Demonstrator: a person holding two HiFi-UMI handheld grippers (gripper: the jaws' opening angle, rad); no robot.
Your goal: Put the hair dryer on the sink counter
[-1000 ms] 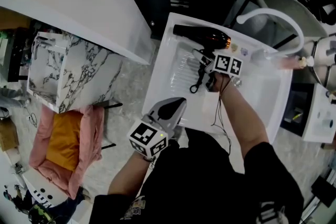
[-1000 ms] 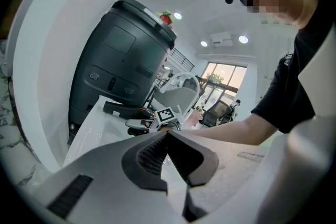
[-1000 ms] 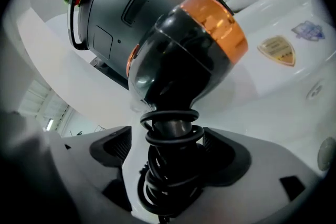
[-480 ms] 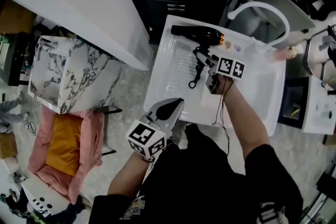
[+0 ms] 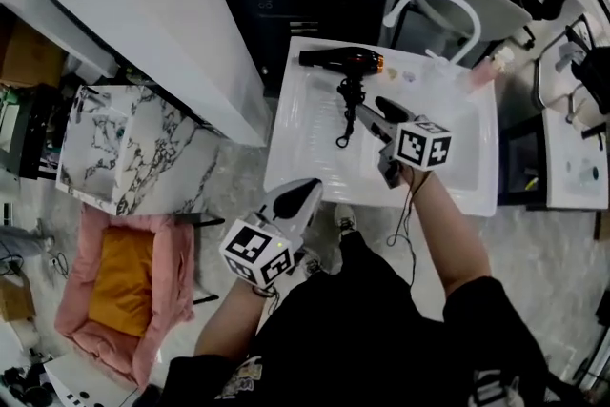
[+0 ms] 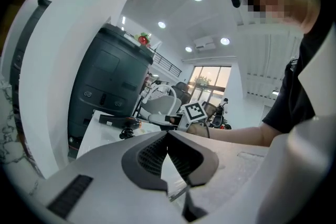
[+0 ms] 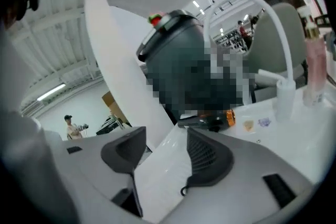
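**Position of the workpiece.** One hair dryer (image 5: 338,60) lies flat on the table (image 5: 295,162), along the far edge and toward the far left corner. Its long axis runs parallel to that edge. The black barrel points at the left edge and the orange-ringed end faces the white faucet (image 5: 429,5). One black cord (image 5: 346,105) trails from the body toward the middle of the table.

**Right tool.** The right tool (image 5: 374,110) is above the middle of the table and points toward the far edge. Its jaws stand partly apart and have just been closing. The gap between them shows only the white surface; they hold nothing. The hair dryer lies ahead of this tool and a little toward the left edge, apart from its tips. The cord lies just beside the tips, on their left.

**Left tool.** The left tool (image 5: 307,191) hangs at the near edge, off the near left corner. Its pads meet with nothing between them. It is well apart from the hair dryer, so the right hand is the nearer one.

**Count.** One hair dryer, one cord, one faucet, two tools.

**Assessment.** The hair dryer rests unsupported on the table, so placement appears complete. Any retreat of the right tool should keep clear of the cord, since a snag would drag the hair dryer off its place.
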